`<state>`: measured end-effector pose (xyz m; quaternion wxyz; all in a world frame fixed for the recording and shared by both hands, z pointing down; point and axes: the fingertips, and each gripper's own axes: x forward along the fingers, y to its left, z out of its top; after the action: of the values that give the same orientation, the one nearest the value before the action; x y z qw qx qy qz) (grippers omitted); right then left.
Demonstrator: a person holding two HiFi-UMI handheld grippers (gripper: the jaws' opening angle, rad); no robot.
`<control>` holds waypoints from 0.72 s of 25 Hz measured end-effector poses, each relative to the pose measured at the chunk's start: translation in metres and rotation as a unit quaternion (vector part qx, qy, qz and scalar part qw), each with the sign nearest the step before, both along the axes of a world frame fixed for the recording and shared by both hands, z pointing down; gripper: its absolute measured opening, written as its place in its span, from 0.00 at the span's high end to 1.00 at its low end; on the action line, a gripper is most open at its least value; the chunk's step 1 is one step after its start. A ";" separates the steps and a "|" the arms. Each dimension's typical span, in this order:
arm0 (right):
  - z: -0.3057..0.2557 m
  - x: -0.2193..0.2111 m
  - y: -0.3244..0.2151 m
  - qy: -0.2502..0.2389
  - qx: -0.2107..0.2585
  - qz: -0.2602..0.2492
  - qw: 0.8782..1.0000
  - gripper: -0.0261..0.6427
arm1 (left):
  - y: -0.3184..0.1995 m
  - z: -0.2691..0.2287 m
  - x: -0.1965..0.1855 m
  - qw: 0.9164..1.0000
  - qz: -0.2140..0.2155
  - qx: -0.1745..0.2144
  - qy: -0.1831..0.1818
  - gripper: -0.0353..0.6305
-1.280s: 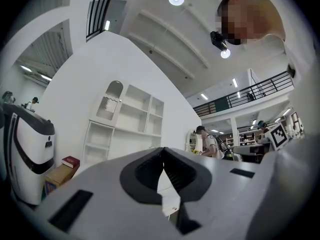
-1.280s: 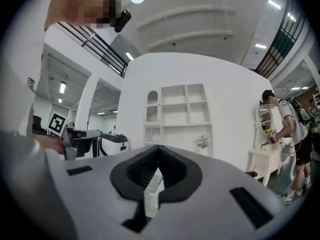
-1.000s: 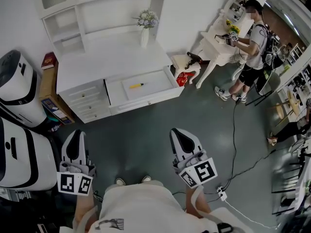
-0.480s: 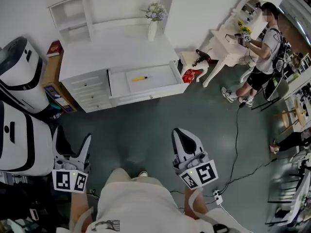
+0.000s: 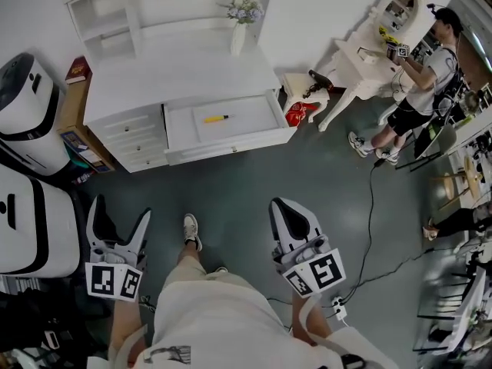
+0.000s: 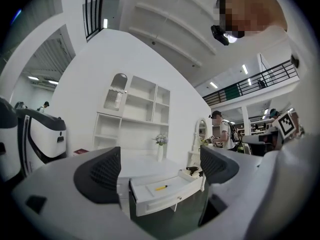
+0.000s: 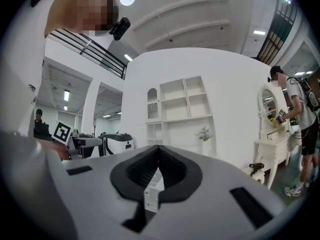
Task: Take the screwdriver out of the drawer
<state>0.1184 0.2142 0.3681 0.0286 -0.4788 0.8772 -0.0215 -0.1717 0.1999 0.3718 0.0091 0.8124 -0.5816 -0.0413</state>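
Two hand-held grippers sit low in the head view, well apart from the desk. The left gripper (image 5: 119,215) has just been opening; its jaws stand wide apart with nothing between them. Its own view looks through that gap at the distant drawer. The right gripper (image 5: 283,210) has its jaws closed together on nothing.

Edges and room: the white desk (image 5: 184,71) stands against the back wall under open shelves (image 5: 131,10), with a vase of flowers (image 5: 240,23) at the rear edge of its top. The drawer (image 5: 231,146) is pulled out, its front panel jutting past the desk face and past the stack of small closed drawers (image 5: 138,141) at its left. A stretch of grey-green floor (image 5: 246,179) lies between the drawer front and the grippers; the person's shoe (image 5: 192,230) rests on it. Large white machines (image 5: 27,121) bound this stretch on the left. A low stool (image 5: 296,91), a red object (image 5: 296,112) and a dressing table (image 5: 357,64) with a standing person (image 5: 419,91) bound it on the right. A cable (image 5: 372,198) trails across the floor at right.

Task object: the screwdriver (image 5: 216,118) lies flat near the middle of the drawer floor, apart from all four walls. Its long axis runs roughly parallel to the drawer front, the yellow length toward the left and the short dark end toward the right wall.
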 end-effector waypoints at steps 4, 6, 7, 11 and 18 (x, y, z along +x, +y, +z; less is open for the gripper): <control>0.009 0.011 -0.033 0.007 -0.017 0.021 1.000 0.95 | -0.050 0.014 0.017 0.999 0.027 -0.012 0.013 0.23; 0.008 0.014 -0.058 0.012 -0.021 0.032 0.999 0.95 | -0.079 0.013 0.022 0.999 0.040 -0.010 0.011 0.23; 0.005 0.012 -0.073 0.014 -0.019 0.036 0.999 0.95 | -0.095 0.013 0.022 0.999 0.045 -0.009 0.010 0.23; -0.008 -0.007 -0.134 0.027 -0.010 0.044 0.999 0.95 | -0.163 0.019 0.012 0.997 0.066 -0.017 0.024 0.23; -0.008 -0.051 -0.225 0.038 -0.024 0.076 0.996 0.95 | -0.276 0.021 -0.003 0.990 0.131 -0.022 0.038 0.23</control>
<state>0.0677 -0.0105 0.3602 -0.0149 -0.5450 0.8380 -0.0221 -0.1751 -0.0759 0.3931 0.0546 0.8792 -0.4697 -0.0582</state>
